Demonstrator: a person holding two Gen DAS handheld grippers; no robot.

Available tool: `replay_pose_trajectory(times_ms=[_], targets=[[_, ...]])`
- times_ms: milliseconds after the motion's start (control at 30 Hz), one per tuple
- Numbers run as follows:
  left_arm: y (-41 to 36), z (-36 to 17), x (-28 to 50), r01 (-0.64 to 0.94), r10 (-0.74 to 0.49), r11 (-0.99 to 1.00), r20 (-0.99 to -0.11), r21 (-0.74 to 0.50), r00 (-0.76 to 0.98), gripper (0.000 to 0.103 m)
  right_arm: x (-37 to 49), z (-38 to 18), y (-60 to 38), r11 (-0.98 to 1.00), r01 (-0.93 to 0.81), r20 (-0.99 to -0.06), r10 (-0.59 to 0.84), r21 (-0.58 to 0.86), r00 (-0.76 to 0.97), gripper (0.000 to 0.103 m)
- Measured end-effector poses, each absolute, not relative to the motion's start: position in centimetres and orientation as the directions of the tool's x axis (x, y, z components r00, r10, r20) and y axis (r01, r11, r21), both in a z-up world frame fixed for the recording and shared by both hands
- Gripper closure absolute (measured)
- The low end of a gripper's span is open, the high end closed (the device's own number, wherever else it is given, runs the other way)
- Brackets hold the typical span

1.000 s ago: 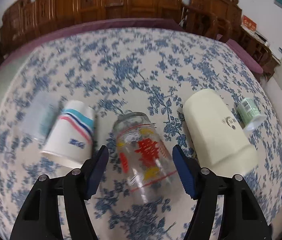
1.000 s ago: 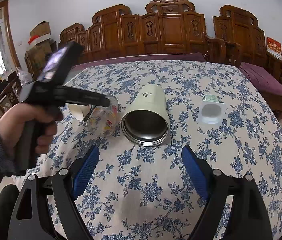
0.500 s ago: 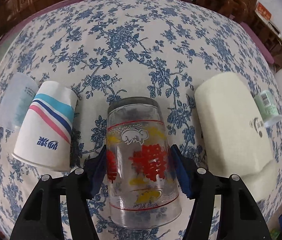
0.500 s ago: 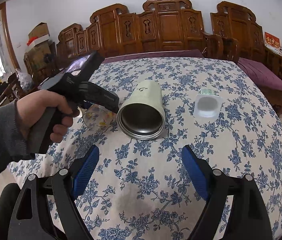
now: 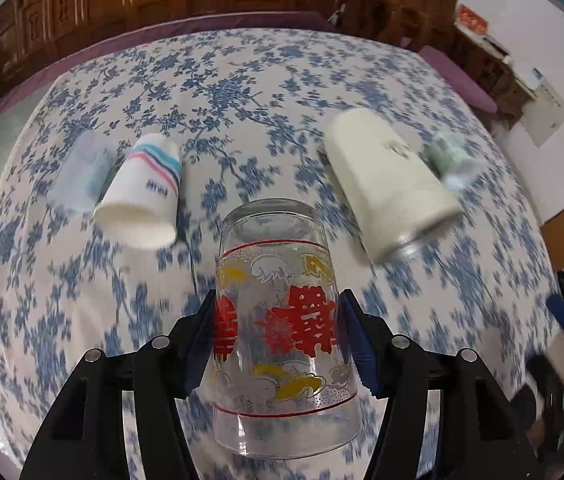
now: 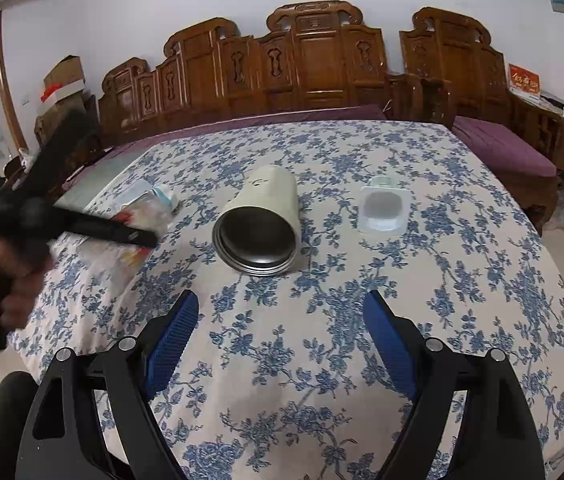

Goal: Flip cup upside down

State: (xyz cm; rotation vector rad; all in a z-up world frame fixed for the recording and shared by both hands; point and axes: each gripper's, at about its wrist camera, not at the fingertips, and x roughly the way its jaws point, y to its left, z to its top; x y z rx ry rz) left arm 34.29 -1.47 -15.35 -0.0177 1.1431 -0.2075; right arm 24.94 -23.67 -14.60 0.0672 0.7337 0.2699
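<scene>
A clear glass cup with red characters and yellow clouds sits between the blue pads of my left gripper, which is shut on it. The cup is lifted off the flowered cloth, base pointing away, open rim toward the camera. In the right wrist view the left gripper is blurred at the left with the glass partly hidden behind it. My right gripper is open and empty above the cloth near the front edge.
Lying on the flowered tablecloth are a striped paper cup, a clear plastic cup, a cream steel tumbler and a small plastic cup. Carved wooden chairs stand behind the table.
My left gripper closed on the glass cup and lifted it off the cloth, tilting upward and pulling back. The right gripper has hardly moved.
</scene>
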Motion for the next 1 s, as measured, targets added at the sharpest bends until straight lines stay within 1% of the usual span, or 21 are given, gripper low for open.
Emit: replay_pose_trajectory(times_ms=[200, 400, 633, 733, 867, 933, 1000], targets=[[-2.7, -16.5, 29.9, 0.184, -0.205, 0.973, -0.893, -0.141, 0.401, 0.046, 24.2, -14.3, -24.2, 0.967, -0.202, -0.642, 0.253, 0.153, 0.724, 0.017], [-4.8, -18.7, 28.1, 0.219, -0.243, 0.961, -0.893, -0.169, 0.378, 0.046, 23.8, -14.2, -24.7, 0.970, -0.191, -0.640, 0.242, 0.149, 0.729, 0.017], [-6.2, -20.6, 27.4, 0.234, -0.224, 0.961, -0.905, -0.145, 0.361, 0.046, 23.7, -14.7, -24.8, 0.973, -0.188, -0.655, 0.231, 0.136, 0.719, 0.017], [-5.9, -19.2, 27.0, 0.243, -0.224, 0.961, -0.878, -0.128, 0.422, 0.046, 23.6, -14.7, -24.7, 0.974, -0.186, -0.658, 0.223, 0.126, 0.719, 0.017], [-4.5, -16.3, 26.0, 0.232, -0.230, 0.964, -0.833, -0.127, 0.503, 0.034, 23.6, -14.2, -24.3, 0.975, -0.191, -0.658, 0.220, 0.117, 0.720, 0.017], [-3.2, -14.8, 25.2, 0.210, -0.229, 0.969, -0.801, -0.131, 0.553, 0.030, 23.5, -14.0, -23.7, 0.973, -0.200, -0.657, 0.223, 0.111, 0.720, 0.017], [-1.8, -13.5, 24.3, 0.190, -0.220, 0.973, -0.767, -0.130, 0.603, 0.022, 23.6, -13.7, -22.9, 0.971, -0.215, -0.659, 0.231, 0.106, 0.716, 0.017]])
